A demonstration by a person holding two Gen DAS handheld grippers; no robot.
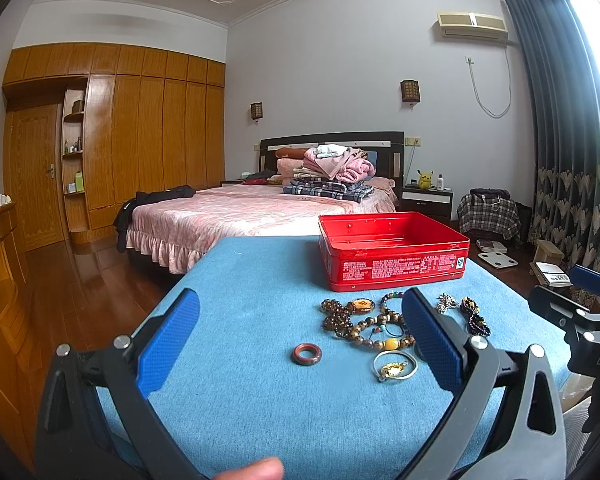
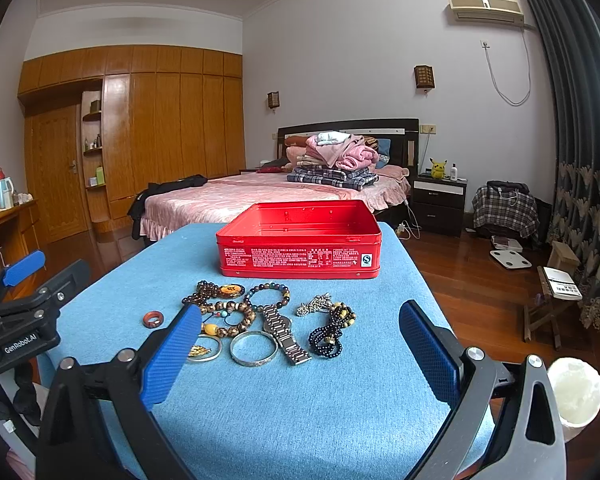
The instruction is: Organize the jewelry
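While jewelry [image 2: 256, 320] lies before the red tin [image 2: 300, 240], both claws [image 1: 300, 332] [image 2: 300, 340] hover spread, empty.

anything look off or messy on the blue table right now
Nothing looks damaged or spilled. The jewelry is just unsorted: beaded bracelets overlap in a tangle, the metal watch lies across a silver bangle, and the red ring sits apart. The red tin sits open, with nothing visible inside.

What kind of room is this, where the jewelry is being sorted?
Most likely a home bedroom: a bed with folded clothes, a wooden wardrobe along the wall, and a nightstand beside the bed.
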